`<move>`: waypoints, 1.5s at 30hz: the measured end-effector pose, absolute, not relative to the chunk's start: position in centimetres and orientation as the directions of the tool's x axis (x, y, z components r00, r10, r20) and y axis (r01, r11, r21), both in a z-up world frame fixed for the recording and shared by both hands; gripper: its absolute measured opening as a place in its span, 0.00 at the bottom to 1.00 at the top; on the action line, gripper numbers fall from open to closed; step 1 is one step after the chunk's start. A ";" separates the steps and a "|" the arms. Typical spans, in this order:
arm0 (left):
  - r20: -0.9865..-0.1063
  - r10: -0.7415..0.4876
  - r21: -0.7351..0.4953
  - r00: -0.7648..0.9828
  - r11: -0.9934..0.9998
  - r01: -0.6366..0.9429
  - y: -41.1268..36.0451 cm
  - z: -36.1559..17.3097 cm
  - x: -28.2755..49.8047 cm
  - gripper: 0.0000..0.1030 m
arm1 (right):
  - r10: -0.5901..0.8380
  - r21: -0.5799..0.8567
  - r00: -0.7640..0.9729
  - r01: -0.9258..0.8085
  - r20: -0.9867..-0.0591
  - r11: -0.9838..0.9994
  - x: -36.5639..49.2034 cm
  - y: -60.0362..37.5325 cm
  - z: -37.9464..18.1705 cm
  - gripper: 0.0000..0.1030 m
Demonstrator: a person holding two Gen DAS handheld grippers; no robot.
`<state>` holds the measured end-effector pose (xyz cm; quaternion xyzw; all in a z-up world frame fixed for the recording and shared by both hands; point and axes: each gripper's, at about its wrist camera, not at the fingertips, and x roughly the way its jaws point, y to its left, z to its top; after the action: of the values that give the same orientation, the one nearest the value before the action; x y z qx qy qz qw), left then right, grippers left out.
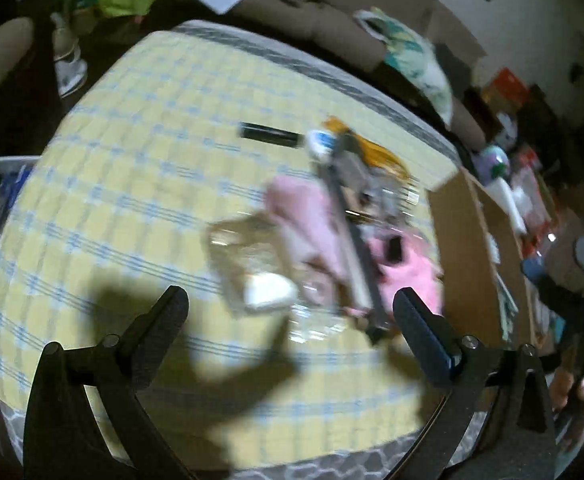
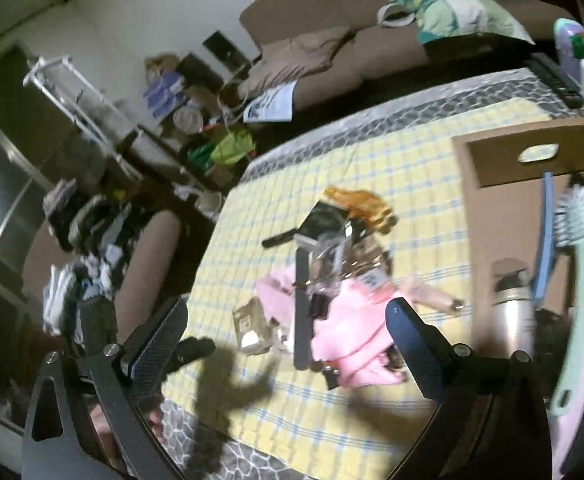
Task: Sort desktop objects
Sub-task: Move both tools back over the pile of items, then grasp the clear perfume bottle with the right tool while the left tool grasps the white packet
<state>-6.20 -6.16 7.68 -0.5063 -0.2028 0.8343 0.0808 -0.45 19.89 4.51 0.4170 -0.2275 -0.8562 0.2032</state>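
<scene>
Mostly bare tablecloth (image 1: 112, 200), cardboard box (image 2: 532, 152) edgeward

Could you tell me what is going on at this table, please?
A person holds a gripper in each hand above a table with a yellow checked cloth. Both the left gripper and the right gripper are open and empty. A pile with pink cloth waits unsorted mid-table; a cardboard box beside it already holds a brush and a bottle.
</scene>
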 end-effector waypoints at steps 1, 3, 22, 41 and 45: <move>-0.816 0.327 -0.413 -0.476 -0.907 0.085 -7.0 7.2 -6.4 1.00 | -0.534 0.549 -0.557 0.160 -0.636 -0.821 -0.8 19.0 4.0 0.98; -0.824 0.305 -0.400 -0.478 -0.910 0.108 -8.0 6.4 -6.5 1.00 | -0.532 0.533 -0.538 0.171 -0.654 -0.829 -1.3 17.6 3.2 0.98; -0.891 0.055 -0.063 -0.450 -0.998 0.003 -3.3 1.5 -9.2 1.00 | -0.468 0.490 -0.566 0.125 -0.678 -0.863 -3.1 15.5 0.2 0.98; -0.857 0.079 -0.097 -0.509 -0.995 0.009 -3.1 1.7 -10.0 0.74 | -0.244 0.201 -0.603 0.139 -0.759 -0.970 -8.0 10.8 -4.3 0.76; -0.861 0.088 -0.112 -0.500 -0.994 0.017 -3.4 1.5 -10.3 0.80 | -0.204 0.162 -0.588 0.123 -0.783 -0.979 -8.8 10.3 -6.1 0.74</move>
<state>-10.25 -3.45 1.52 -0.4995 -0.0528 0.8644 0.0205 -8.84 10.26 -6.14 0.4445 -0.0454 -0.8899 0.0918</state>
